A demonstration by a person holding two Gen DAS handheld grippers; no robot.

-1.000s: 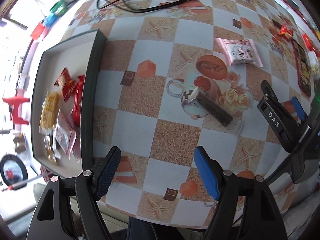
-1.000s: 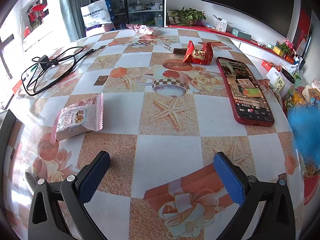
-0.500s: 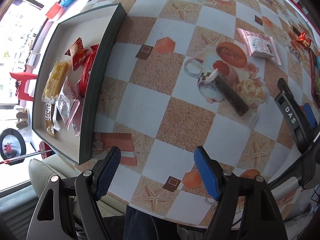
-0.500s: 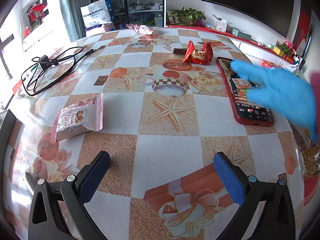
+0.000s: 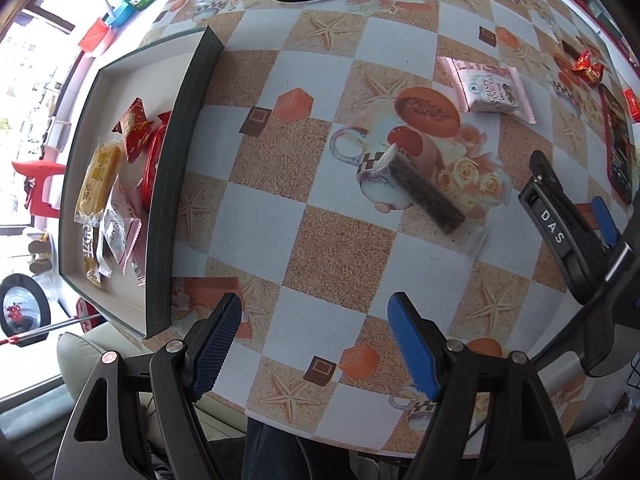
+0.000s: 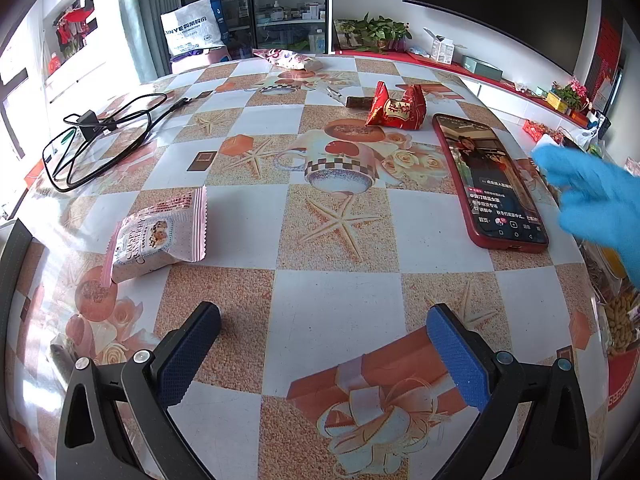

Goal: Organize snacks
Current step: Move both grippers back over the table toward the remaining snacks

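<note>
A dark-rimmed tray (image 5: 182, 128) at the table's left holds several snacks, among them a yellow bar (image 5: 98, 178) and red packets (image 5: 134, 126). A dark bar in clear wrap (image 5: 424, 196) lies mid-table, ahead of my open, empty left gripper (image 5: 316, 332). A pink cracker packet (image 5: 486, 88) lies farther right; it also shows in the right wrist view (image 6: 156, 236), ahead-left of my open, empty right gripper (image 6: 324, 332). A red candy packet (image 6: 396, 108) and another dark bar (image 6: 358, 102) lie farther back. The right gripper's body (image 5: 568, 236) shows in the left wrist view.
A red phone (image 6: 488, 180) lies screen-up at the right. A blue-gloved hand (image 6: 596, 196) hovers at its right. A black cable (image 6: 100, 136) coils at the far left. A pink patterned bag (image 6: 288, 58) sits at the far edge. The table's near edge (image 5: 320, 428) is close below.
The left wrist view shifted, so the tray and dark bar sit differently in frame. The gloved hand reached over the phone, then drew back to the right. The right gripper stayed still.
</note>
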